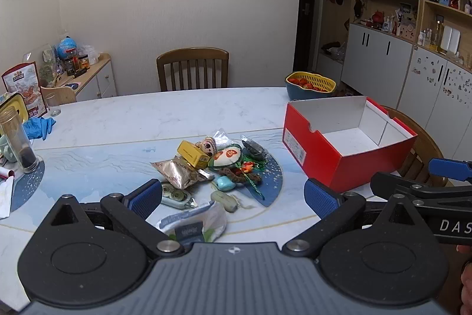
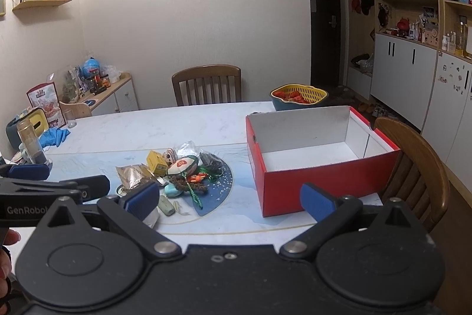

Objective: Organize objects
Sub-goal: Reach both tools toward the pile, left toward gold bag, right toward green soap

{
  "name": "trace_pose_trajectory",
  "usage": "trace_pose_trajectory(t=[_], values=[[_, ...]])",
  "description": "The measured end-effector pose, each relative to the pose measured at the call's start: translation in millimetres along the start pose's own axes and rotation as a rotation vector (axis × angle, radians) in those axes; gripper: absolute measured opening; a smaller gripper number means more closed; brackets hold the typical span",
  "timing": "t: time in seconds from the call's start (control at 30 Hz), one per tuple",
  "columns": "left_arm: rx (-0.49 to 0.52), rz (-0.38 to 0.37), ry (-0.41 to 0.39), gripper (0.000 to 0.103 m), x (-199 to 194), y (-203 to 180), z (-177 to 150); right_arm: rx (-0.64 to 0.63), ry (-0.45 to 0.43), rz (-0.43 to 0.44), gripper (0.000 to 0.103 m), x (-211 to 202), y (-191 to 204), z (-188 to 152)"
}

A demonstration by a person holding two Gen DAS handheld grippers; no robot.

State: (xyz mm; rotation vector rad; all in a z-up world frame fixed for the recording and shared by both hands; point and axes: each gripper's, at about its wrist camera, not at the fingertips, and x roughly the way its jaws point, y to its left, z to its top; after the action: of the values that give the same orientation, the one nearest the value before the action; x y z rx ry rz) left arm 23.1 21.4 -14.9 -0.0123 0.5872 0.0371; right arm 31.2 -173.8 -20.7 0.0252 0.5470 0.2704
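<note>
A pile of small objects lies mid-table: a yellow box (image 1: 193, 154), a gold foil packet (image 1: 177, 174), a plush rugby ball (image 1: 225, 158), a teal case (image 1: 224, 183) and a white plastic bag (image 1: 197, 222). An empty red cardboard box (image 1: 345, 138) stands to the right; it also shows in the right wrist view (image 2: 318, 155). My left gripper (image 1: 234, 198) is open and empty, held just short of the pile. My right gripper (image 2: 228, 201) is open and empty, between the pile (image 2: 180, 170) and the red box. Each gripper shows at the edge of the other's view.
The marble table (image 1: 165, 117) carries a glass jar (image 1: 17, 142), blue gloves (image 1: 38, 127) and a snack bag (image 1: 25, 89) at the left. A yellow basket in a blue bowl (image 1: 309, 83) sits at the back right. Wooden chairs stand behind (image 1: 193, 68) and at the right (image 2: 413, 164).
</note>
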Motion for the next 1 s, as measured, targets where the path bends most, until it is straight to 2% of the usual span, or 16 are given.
trace_pose_trajectory(t=[0.37, 0.47, 0.5, 0.63, 0.73, 0.8, 1.0], values=[[-0.01, -0.023, 0.028, 0.102, 37, 28, 14, 0.003, 0.039, 0.003, 0.101, 42, 17, 13], [-0.017, -0.042, 0.058, 0.102, 50, 37, 18, 0.008, 0.044, 0.017, 0.101, 52, 21, 16], [-0.013, -0.049, 0.043, 0.103, 54, 41, 20, 0.005, 0.045, 0.019, 0.101, 56, 23, 18], [0.015, -0.014, 0.067, 0.103, 72, 55, 24, -0.006, 0.056, 0.032, 0.101, 69, 32, 21], [-0.004, -0.001, 0.144, 0.103, 92, 73, 22, -0.014, 0.07, 0.035, 0.101, 78, 38, 21], [-0.007, 0.016, 0.153, 0.103, 102, 85, 23, -0.018, 0.08, 0.034, 0.101, 85, 42, 20], [-0.037, 0.0, 0.16, 0.103, 132, 108, 24, -0.041, 0.124, 0.039, 0.099, 112, 52, 15]])
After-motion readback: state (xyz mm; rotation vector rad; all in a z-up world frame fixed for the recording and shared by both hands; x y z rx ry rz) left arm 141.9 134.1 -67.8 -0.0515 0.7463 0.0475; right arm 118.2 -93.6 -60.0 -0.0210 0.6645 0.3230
